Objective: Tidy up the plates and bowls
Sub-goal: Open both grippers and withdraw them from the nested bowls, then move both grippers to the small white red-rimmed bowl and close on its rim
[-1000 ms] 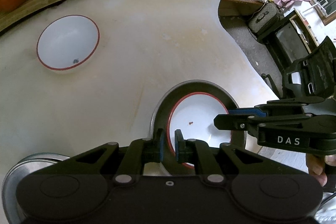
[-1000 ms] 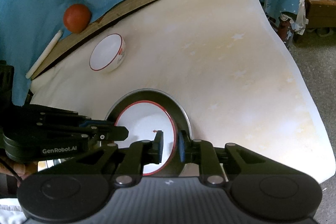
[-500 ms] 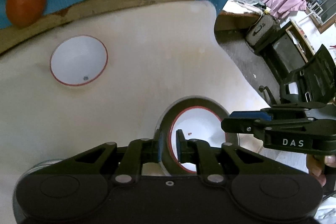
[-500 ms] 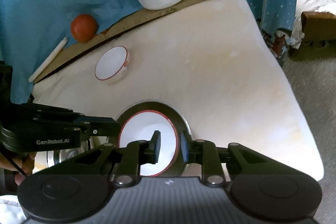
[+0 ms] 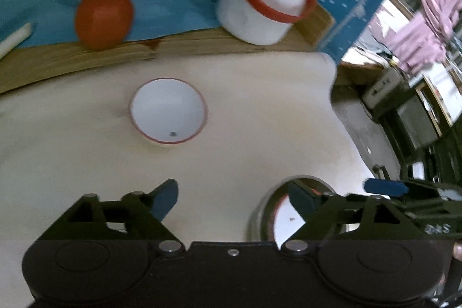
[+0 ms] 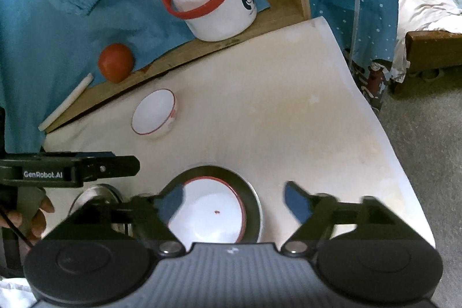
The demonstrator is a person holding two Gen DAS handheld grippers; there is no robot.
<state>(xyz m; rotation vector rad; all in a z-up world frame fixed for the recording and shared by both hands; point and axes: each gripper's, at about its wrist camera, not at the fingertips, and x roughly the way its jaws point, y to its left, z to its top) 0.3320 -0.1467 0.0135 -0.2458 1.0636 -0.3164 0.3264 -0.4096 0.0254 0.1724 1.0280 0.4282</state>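
Black left hand-held gripper (image 5: 234, 195): blue-padded fingers, silver screws, white "GenRobot.AI" lettering. Right hand-held gripper (image 6: 234, 201): ribbed grey housing, black linkages, blue pads, "DAS" marking. Bare fingertips (image 6: 39, 217), thin black cable.

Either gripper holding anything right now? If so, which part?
Nothing held. Left gripper and right gripper both stand open; the red-rimmed white plate sits in the metal dish, ungripped.

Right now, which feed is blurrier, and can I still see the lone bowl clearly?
Left wrist view: smeared, the white jug with red handle streaked, though the red-rimmed white bowl reads fine. Right wrist view: sharper; only its own fingertips blur, bowl crisp.
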